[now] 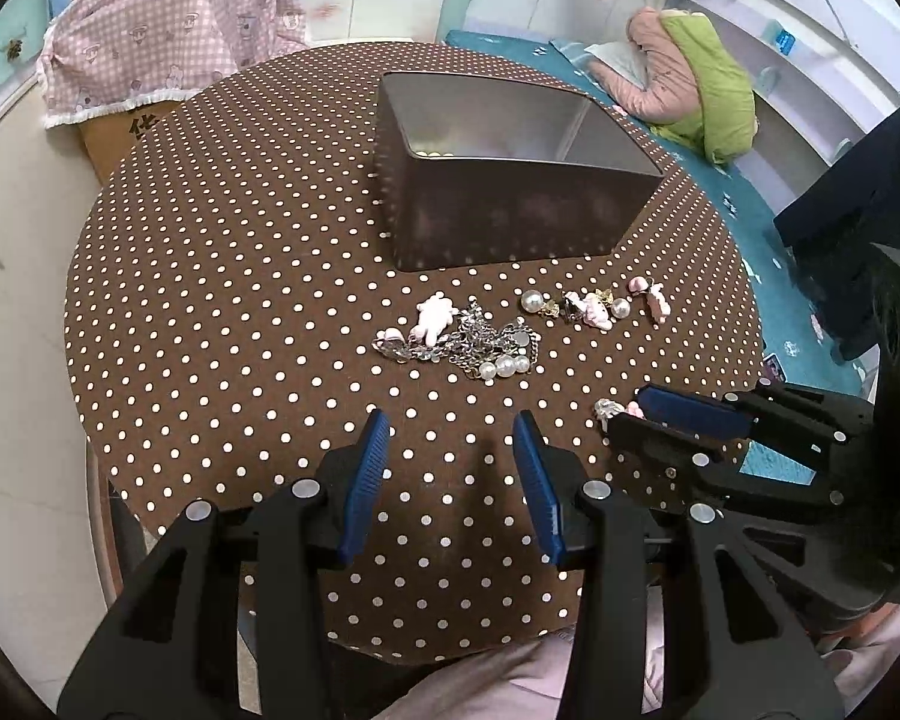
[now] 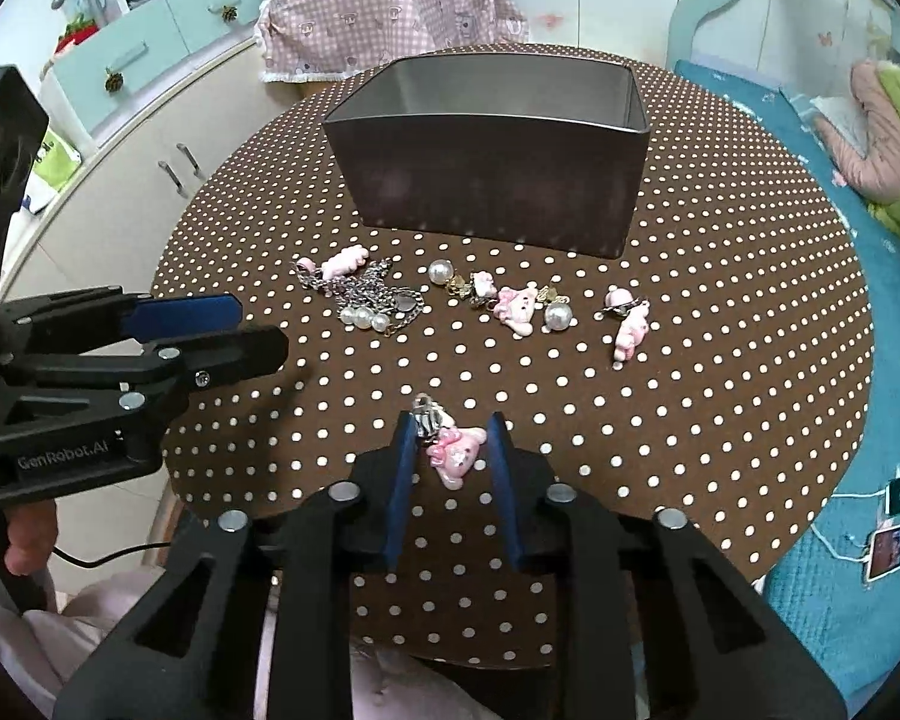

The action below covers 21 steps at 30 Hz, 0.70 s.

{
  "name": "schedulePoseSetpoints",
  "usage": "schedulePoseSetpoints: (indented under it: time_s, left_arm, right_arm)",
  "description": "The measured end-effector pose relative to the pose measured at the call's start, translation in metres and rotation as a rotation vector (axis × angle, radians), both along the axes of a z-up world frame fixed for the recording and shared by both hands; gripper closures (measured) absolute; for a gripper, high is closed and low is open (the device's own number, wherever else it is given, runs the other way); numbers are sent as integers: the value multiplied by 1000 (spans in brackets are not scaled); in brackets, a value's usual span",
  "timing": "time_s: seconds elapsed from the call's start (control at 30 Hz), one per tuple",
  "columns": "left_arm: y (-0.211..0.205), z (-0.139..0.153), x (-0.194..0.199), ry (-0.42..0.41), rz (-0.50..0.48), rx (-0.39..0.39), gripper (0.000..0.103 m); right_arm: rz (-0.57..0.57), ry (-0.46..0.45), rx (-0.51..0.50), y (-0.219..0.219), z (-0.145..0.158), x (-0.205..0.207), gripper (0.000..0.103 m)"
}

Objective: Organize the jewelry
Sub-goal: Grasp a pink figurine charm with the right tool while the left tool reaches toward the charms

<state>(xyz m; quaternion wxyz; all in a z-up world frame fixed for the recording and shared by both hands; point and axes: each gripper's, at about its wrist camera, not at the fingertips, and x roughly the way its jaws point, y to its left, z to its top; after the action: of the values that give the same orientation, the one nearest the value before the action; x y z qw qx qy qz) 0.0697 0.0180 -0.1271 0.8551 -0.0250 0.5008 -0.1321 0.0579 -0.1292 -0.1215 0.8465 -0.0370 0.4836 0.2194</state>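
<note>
Jewelry [image 2: 384, 300] is spread on the dotted tabletop [image 2: 720, 390] before a tin [image 2: 492, 180], a pink charm [image 2: 456, 453] is straddled, seemingly untouched, by the parted right gripper [image 2: 453, 444], and the left gripper [image 1: 450, 444] is held apart, empty.

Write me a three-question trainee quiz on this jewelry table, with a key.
1. True or false: the pink charm lying between the right gripper jaws is already lifted off the polka-dot tablecloth.
2. Which of these is in the pile of jewelry in front of the metal tin? A) a wristwatch B) a silver chain with pearls C) a hair comb
3. Fill in: the left gripper has ____ between its jaws.

Key: 1 false, it lies on the cloth, jaws either side; 2 B; 3 nothing.
</note>
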Motion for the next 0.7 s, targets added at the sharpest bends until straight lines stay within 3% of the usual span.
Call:
schedulePoseSetpoints:
  time_s: [0.2,0.4,0.7]
  left_arm:
    - [-1,0,7,1,-1,-29,59]
    - [2,3,16,-13,1,-82,59]
    - [2,-1,32,-3,28,-36,59]
  right_arm:
    - [3,3,14,-3,-2,1,83]
    - [-17,-5,41,-14,4,8,97]
    - [16,12,53,-15,3,9,92]
